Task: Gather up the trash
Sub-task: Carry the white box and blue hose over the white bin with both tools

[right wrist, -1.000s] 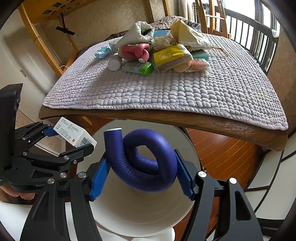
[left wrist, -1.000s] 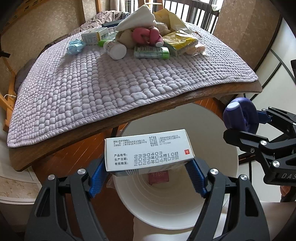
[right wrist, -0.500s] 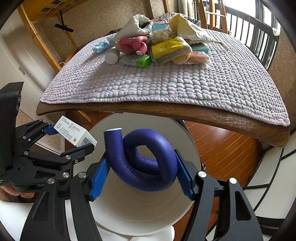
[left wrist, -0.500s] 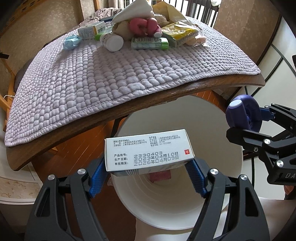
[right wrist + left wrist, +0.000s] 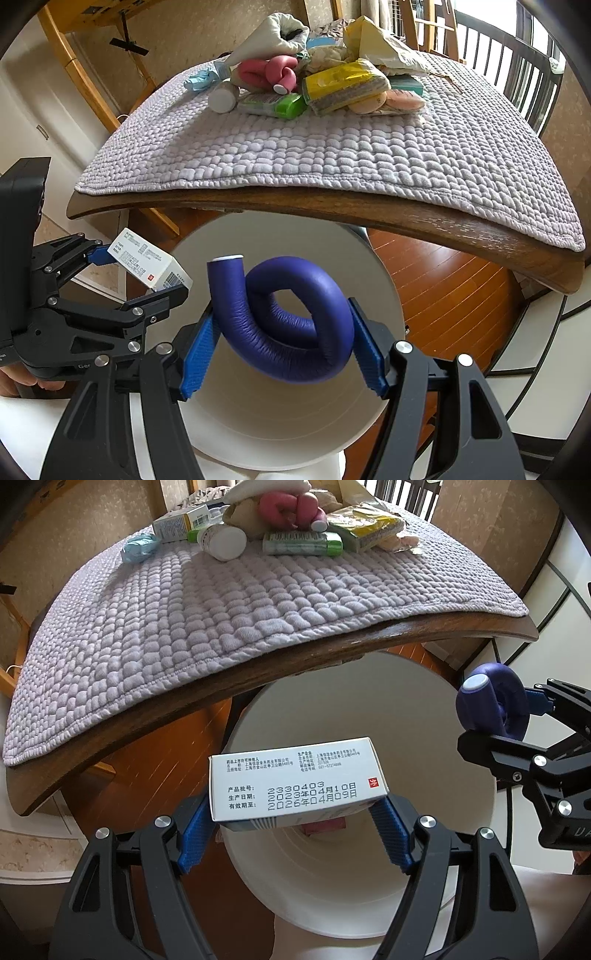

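White medicine box stamped 2330403, pinched by left gripper, right gripper clamping purple foam curler.

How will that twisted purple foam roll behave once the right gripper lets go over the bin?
The purple foam roll looks soft and light, its skin wrinkling at the bends, so it should drop gently. Coiled, it may spring open slightly. It hangs over the white bin, so it likely lands inside.

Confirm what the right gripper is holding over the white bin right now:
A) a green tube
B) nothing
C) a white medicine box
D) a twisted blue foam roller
D: the right gripper has its fingers pressed on both sides of the twisted blue foam roller, above the white bin.
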A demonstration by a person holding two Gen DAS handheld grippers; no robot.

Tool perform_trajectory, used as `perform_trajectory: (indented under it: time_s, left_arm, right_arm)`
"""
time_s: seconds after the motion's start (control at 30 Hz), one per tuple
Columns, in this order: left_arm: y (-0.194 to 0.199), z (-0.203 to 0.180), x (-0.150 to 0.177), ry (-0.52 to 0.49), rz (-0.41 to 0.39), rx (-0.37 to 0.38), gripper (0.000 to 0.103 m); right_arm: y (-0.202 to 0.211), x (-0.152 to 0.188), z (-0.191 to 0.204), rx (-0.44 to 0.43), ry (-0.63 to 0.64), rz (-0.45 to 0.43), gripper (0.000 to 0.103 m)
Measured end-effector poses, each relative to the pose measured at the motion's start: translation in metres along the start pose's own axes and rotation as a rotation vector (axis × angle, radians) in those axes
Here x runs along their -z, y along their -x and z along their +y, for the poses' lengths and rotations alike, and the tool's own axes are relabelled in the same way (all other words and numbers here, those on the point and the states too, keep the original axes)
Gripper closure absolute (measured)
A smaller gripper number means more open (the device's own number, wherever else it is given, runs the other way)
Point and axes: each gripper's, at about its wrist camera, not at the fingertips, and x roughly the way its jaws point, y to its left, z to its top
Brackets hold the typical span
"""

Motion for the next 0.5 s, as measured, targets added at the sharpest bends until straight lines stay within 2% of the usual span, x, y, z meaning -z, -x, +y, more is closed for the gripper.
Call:
perform_trajectory:
  time_s: [0.5]
  left_arm:
    - [-0.029, -0.012, 0.016, -0.002, 0.030, -0.008, 0.025]
  right_arm:
    - [-0.019, 0.000, 0.008, 0.003, -0.001, 0.026, 0.038]
